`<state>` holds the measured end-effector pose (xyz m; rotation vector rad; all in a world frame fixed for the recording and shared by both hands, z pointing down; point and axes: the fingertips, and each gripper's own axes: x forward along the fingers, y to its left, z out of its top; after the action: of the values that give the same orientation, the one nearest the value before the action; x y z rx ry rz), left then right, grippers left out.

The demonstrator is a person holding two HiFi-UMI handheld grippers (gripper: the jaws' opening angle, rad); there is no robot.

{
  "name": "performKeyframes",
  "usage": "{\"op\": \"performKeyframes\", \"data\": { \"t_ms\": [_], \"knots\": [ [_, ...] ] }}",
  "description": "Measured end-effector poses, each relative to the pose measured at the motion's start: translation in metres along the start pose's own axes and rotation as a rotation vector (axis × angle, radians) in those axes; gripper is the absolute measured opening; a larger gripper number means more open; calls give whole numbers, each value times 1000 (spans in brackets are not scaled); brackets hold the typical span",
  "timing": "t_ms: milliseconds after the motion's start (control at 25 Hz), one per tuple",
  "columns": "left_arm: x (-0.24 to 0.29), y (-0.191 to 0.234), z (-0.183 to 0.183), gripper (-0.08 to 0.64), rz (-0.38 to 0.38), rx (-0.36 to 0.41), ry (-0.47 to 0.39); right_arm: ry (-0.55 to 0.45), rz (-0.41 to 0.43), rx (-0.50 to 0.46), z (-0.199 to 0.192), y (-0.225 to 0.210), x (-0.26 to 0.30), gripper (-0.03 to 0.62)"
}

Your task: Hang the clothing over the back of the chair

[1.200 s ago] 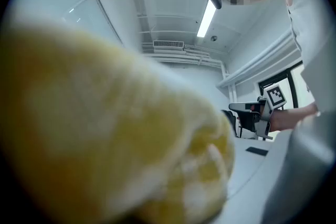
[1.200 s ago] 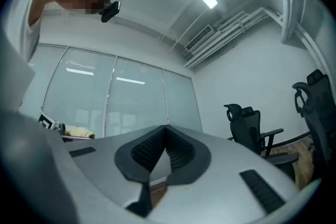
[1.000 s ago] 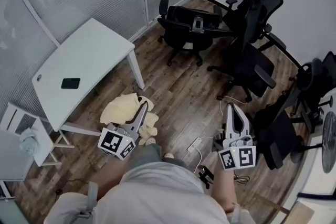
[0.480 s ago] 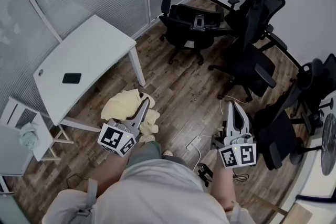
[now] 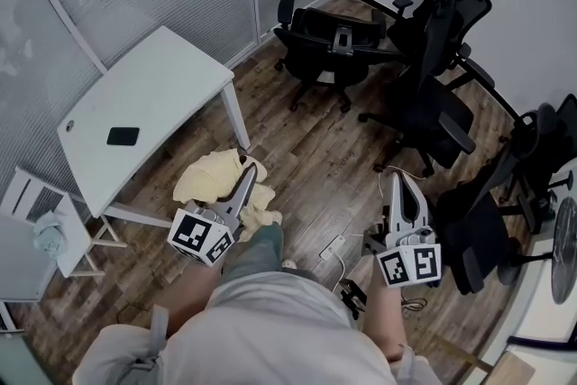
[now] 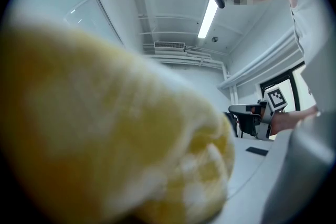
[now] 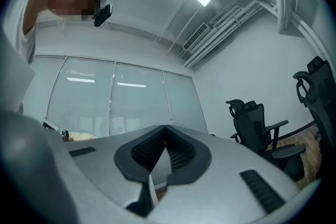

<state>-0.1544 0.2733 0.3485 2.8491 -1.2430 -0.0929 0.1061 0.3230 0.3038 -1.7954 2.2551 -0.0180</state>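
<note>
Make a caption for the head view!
Left tool holds a yellow cloth; right tool is shut, empty, near black chairs.

Clothing (image 5: 209,177) — pale yellow, seemingly.

The person's leg (image 5: 259,252) comes forward from where it was a second ago, now just beside the left tongs (image 5: 250,168) (those gripping the yellow clothing (image 5: 210,178)).

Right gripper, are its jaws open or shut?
Shut: the right gripper has its jaws pressed together at the tips, with nothing between them.
</note>
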Motion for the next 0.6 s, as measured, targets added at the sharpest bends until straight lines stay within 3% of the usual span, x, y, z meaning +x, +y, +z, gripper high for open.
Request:
{"op": "performKeyframes", "data": {
  "t_ms": [600],
  "knots": [
    [74,43,1,91,-55,-13,0,24,-14,0,-9,-20,65,21]
  ]
}}
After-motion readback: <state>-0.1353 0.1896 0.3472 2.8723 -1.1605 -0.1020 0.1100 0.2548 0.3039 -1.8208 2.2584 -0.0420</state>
